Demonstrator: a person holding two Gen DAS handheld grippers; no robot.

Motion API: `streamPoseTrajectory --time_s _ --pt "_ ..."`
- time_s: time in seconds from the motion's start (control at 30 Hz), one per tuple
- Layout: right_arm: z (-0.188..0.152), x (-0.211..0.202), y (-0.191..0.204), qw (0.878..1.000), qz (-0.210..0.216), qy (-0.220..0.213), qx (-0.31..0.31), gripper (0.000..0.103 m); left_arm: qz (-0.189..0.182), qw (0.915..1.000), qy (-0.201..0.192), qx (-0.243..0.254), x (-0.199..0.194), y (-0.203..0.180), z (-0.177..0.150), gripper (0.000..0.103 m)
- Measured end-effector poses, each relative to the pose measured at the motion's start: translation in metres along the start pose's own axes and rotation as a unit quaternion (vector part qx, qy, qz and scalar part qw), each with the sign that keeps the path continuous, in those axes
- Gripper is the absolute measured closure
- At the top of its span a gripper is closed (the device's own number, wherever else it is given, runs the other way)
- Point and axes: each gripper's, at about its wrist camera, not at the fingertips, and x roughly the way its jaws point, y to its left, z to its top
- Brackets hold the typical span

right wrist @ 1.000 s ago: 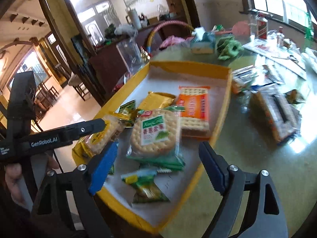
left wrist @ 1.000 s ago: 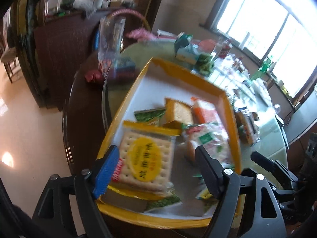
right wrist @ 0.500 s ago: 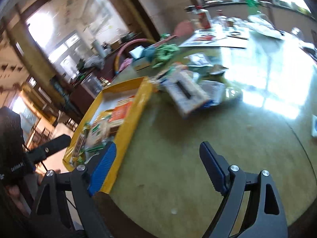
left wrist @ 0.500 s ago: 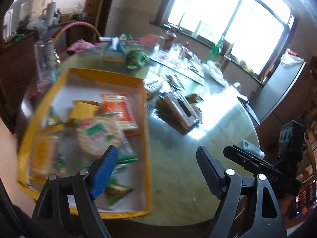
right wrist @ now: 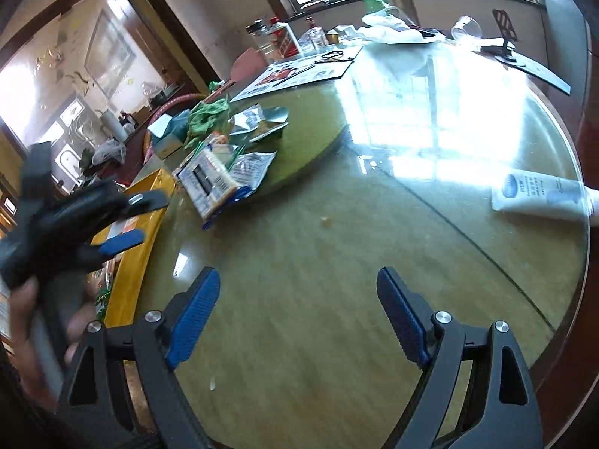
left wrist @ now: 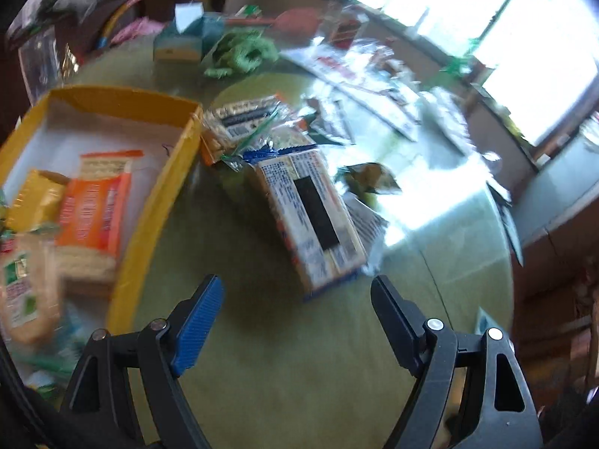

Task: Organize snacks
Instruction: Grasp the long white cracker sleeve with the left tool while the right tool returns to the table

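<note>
A yellow tray (left wrist: 157,194) on the round table holds an orange cracker pack (left wrist: 95,202), a gold packet (left wrist: 33,196) and a round biscuit pack (left wrist: 26,288). To its right a long cracker pack with a blue edge (left wrist: 310,217) lies on the table, with more snack packets (left wrist: 243,119) behind it. My left gripper (left wrist: 295,318) is open and empty, just short of the long pack. My right gripper (right wrist: 295,307) is open and empty over bare table. The long pack (right wrist: 207,183), the tray (right wrist: 134,262) and the left gripper's blue finger (right wrist: 119,241) show in the right wrist view.
A green cloth (left wrist: 243,52) and a tissue box (left wrist: 179,41) sit behind the snacks. Papers and bottles (right wrist: 299,67) lie toward the window. A white tube (right wrist: 539,194) lies at the table's right edge.
Both grippers have swung right, away from the tray toward the loose snacks and the open table. The left gripper now faces the long cracker pack. Both stay open.
</note>
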Motion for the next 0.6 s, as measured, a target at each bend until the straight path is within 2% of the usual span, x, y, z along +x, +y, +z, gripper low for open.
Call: streamPoseTrajectory --time_s 0.07,0.23,0.33,0.4,0.43,0.53,0.6 --pt "-0.001 0.000 -0.006 1.000 0.002 -0.003 0.003 0.017 0.027 0.9995 -0.014 0.009 0.012 -0.010 0.009 0.022" --pt "-0.005 -0.001 -0.020 1.000 0.007 -0.003 0.013 0.017 0.085 0.9960 -0.021 0.017 0.041 -0.029 0.023 0.022" --pt "-0.006 0.002 -0.027 1.000 0.009 0.001 0.024 0.017 0.094 0.9954 -0.014 0.013 0.052 -0.033 0.028 0.022" --pt "-0.007 0.002 -0.030 1.000 0.010 0.001 0.027 0.017 0.119 0.9925 -0.003 0.027 0.064 -0.035 0.029 0.021" --pt "-0.007 0.002 -0.030 1.000 0.009 0.001 0.028 0.017 0.109 0.9936 -0.006 0.031 0.064 -0.033 0.029 0.022" --pt "-0.006 0.001 -0.028 1.000 0.010 -0.002 0.025 0.017 0.103 0.9937 -0.013 0.041 0.055 -0.025 0.023 0.043" --pt "-0.004 0.002 -0.027 1.000 0.011 -0.002 0.023 0.017 0.095 0.9945 -0.013 0.044 0.050 -0.019 0.016 0.044"
